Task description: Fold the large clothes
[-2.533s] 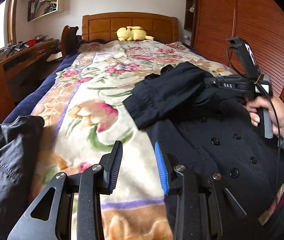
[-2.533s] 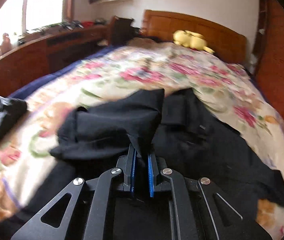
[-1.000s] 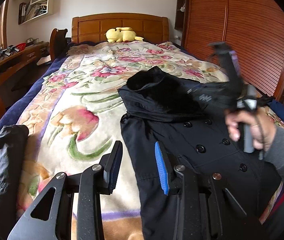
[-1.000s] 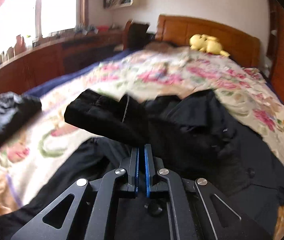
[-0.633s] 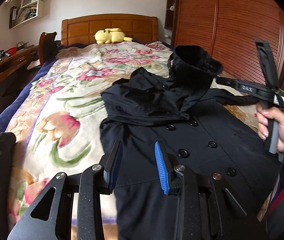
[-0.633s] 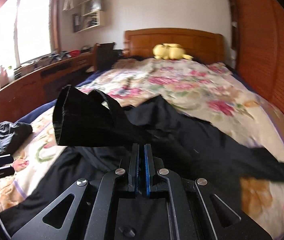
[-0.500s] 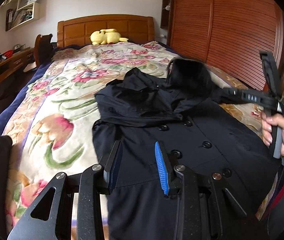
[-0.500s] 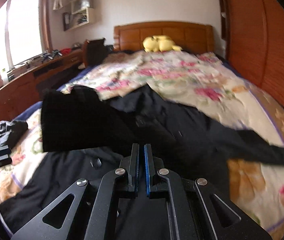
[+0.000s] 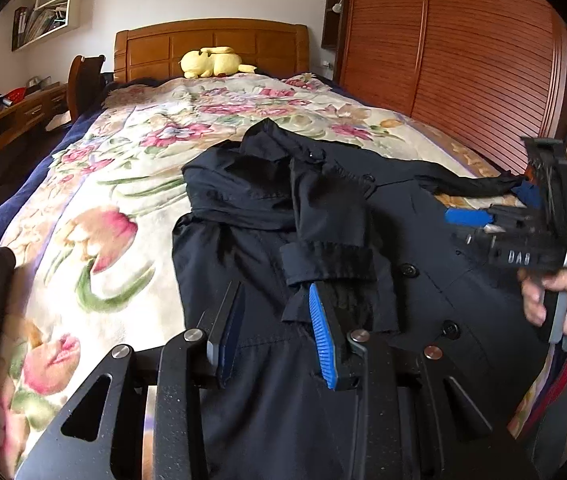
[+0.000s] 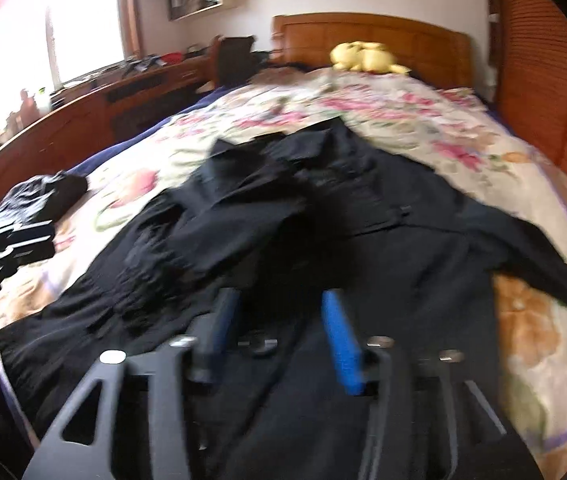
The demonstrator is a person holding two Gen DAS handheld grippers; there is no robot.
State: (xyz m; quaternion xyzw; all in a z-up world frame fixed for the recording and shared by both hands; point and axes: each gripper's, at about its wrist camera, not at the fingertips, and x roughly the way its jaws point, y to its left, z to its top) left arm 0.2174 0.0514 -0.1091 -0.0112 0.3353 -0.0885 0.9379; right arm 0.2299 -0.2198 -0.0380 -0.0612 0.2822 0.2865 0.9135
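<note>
A dark navy buttoned coat (image 9: 423,280) lies face up on the bed's floral blanket (image 9: 103,200). One sleeve (image 9: 327,220) is folded across its chest, the cuff just beyond my left gripper (image 9: 275,328), which hovers open over the coat's lower front with nothing between its pads. The other sleeve (image 10: 543,268) stretches out to the right. My right gripper (image 10: 281,332) is over the coat's middle. Its jaws are opening and the blue pads stand apart with no cloth pinched between them. In the left wrist view the right gripper (image 9: 495,206) is at the coat's right edge, held by a hand (image 9: 555,300).
A second dark garment (image 10: 43,196) is bunched at the bed's left edge near the left gripper (image 10: 3,248). A yellow plush toy (image 9: 211,62) sits at the wooden headboard. A slatted wardrobe (image 9: 463,60) runs along the right, a desk (image 10: 103,104) along the left.
The right gripper carried the sleeve across the coat, lowered it and let go. The sleeve now lies on the coat's front. The left gripper's view slid over the coat.
</note>
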